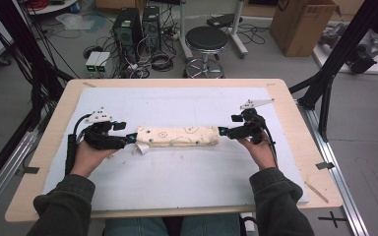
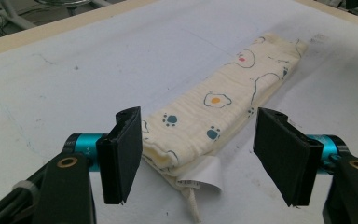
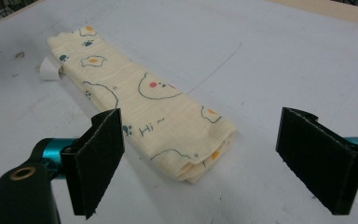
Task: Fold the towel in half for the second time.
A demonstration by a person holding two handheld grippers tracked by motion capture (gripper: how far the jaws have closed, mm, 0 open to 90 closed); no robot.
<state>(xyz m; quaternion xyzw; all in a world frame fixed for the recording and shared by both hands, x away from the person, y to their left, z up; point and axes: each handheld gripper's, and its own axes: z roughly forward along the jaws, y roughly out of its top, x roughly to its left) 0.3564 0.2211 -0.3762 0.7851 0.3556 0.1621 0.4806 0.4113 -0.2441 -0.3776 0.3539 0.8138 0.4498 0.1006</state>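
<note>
Both grippers, left gripper (image 1: pixel 130 140) and right gripper (image 1: pixel 222 131), stand wide open holding nothing, each at one end of the cream printed folded cloth (image 1: pixel 178 136) lying crosswise mid-frame on the white table mat (image 1: pixel 177 182).

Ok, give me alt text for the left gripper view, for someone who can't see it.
A folded cream cloth printed with fried eggs and paw prints lies on a white mat, its near end with a white tag between the open black jaws of the left gripper.

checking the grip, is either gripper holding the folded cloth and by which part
Nothing is held. The left gripper and right gripper stand open at opposite ends of the folded cloth.
</note>
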